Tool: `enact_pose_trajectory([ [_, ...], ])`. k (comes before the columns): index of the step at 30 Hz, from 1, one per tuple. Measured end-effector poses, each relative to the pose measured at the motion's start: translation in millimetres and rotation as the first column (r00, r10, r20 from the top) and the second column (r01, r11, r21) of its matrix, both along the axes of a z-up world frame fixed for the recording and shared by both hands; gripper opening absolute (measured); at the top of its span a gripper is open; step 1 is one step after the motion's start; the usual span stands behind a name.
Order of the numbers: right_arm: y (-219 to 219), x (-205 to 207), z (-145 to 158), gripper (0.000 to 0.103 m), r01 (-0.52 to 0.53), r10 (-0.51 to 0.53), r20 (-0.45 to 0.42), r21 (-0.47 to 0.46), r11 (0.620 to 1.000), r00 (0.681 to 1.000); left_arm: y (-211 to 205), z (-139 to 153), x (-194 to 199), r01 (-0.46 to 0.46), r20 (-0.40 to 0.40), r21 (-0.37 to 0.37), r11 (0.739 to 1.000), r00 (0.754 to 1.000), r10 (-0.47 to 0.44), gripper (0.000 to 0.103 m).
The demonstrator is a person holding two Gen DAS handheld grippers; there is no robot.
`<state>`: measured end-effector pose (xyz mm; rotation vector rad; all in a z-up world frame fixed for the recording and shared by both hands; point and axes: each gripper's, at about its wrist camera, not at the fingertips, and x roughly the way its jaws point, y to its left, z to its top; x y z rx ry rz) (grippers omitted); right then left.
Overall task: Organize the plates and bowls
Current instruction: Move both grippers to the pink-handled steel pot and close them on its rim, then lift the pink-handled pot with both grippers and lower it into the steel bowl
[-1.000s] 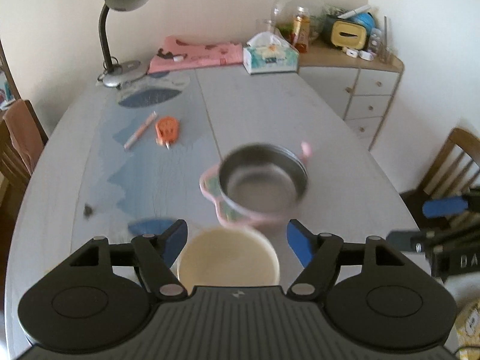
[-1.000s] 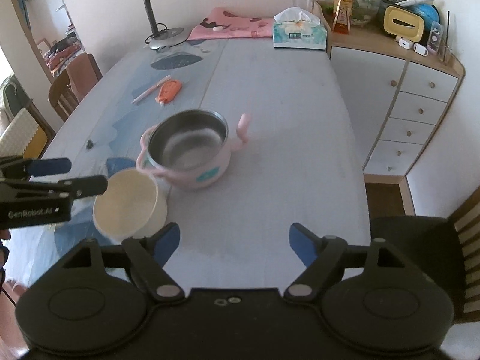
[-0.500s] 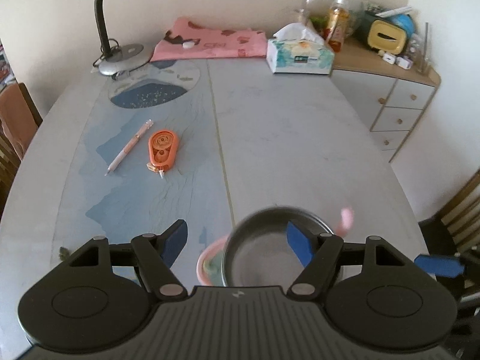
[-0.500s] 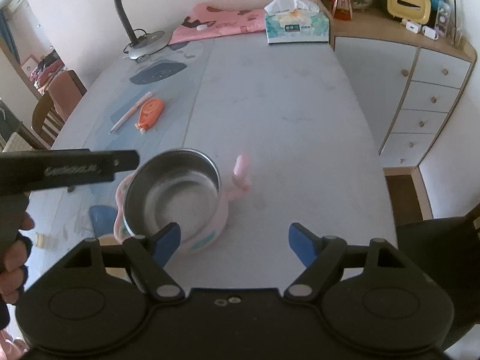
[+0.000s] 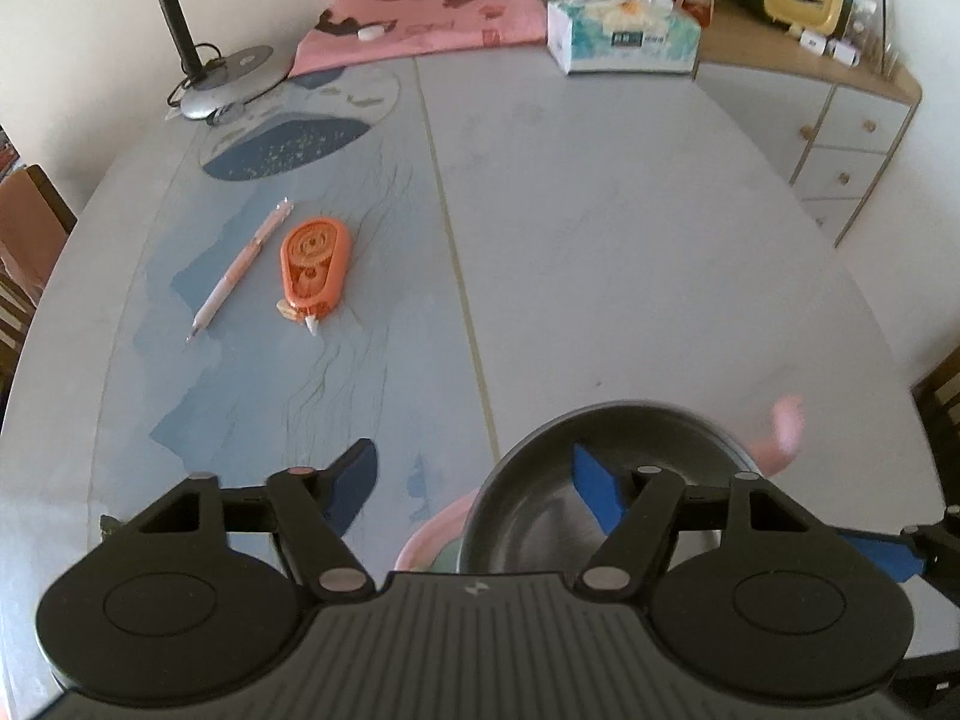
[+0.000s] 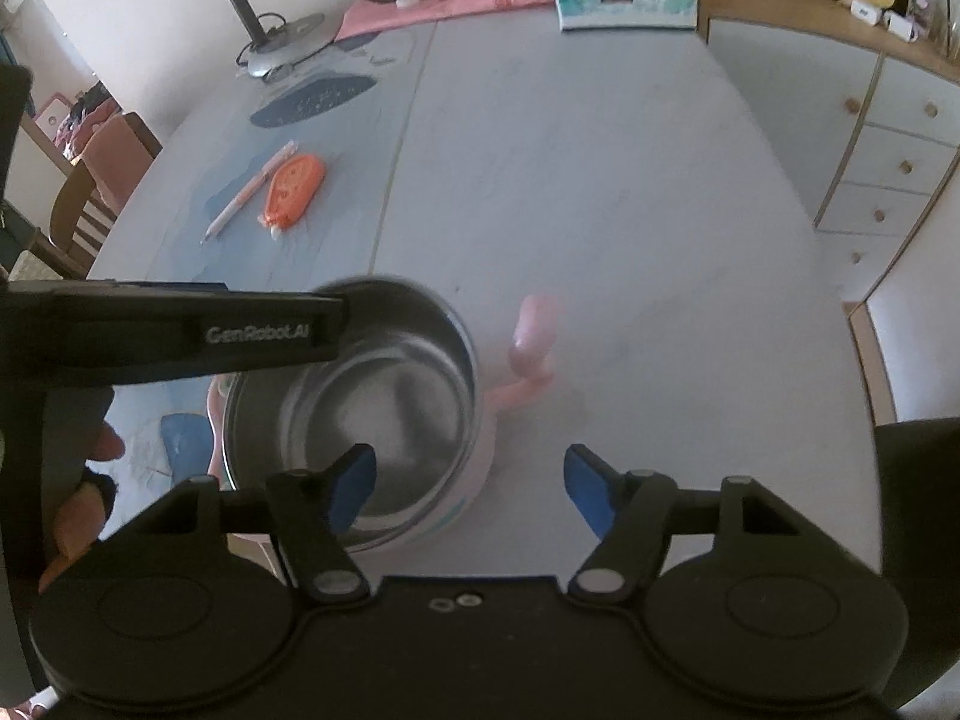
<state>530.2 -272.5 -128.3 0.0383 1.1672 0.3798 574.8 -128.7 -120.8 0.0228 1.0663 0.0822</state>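
Observation:
A pink bowl with a steel liner and pink side handles sits on the grey table near its front edge. My left gripper is open above it, its right finger over the bowl's inside and its left finger over the table. In the right wrist view the same bowl lies just beyond my open right gripper, whose left finger overlaps the bowl. The left gripper's body crosses over the bowl's left rim. The cream bowl is out of view.
An orange correction-tape dispenser and a pink pen lie left of centre. A desk lamp base, pink cloth and tissue box stand at the far edge. A white drawer cabinet is to the right.
Both grippers have moved forward and lower toward the pink steel bowl. The cream bowl has dropped out of view under the left gripper. The left gripper now reaches over the bowl's rim.

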Motion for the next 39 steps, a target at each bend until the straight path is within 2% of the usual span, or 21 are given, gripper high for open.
enact_pose_trajectory([
  [7,3.1,-2.5,-6.7,0.047,0.014,-0.013,-0.048,0.020,1.000,0.999,6.2,-9.6,3.3,-0.028,-0.045,-0.062,0.998,0.999,0.026,0.039],
  [11,2.5,-2.8,-5.4,0.030,0.026,-0.024,-0.059,0.033,0.999,0.998,4.7,-8.6,3.2,-0.036,-0.045,-0.050,0.998,0.998,0.033,0.034],
  [14,2.3,-3.5,-3.1,0.026,0.041,-0.039,-0.053,0.025,0.999,0.998,-1.0,-6.1,1.6,-0.019,-0.038,-0.027,0.999,0.999,0.018,0.028],
  [18,1.5,-2.6,0.1,0.020,0.053,-0.053,-0.036,0.002,0.999,0.998,-8.4,0.3,0.9,-0.016,-0.034,-0.035,0.999,0.999,0.015,0.022],
  [29,-17.6,-6.5,9.0,0.014,0.056,-0.057,-0.029,-0.033,0.998,0.998,-31.3,6.0,-12.1,-0.007,-0.060,-0.026,1.000,0.998,0.005,0.016],
  [39,-38.2,-25.9,24.8,0.011,0.042,-0.044,-0.029,-0.039,0.998,0.999,-55.2,27.0,-49.8,0.011,-0.069,-0.027,1.000,0.998,-0.013,0.013],
])
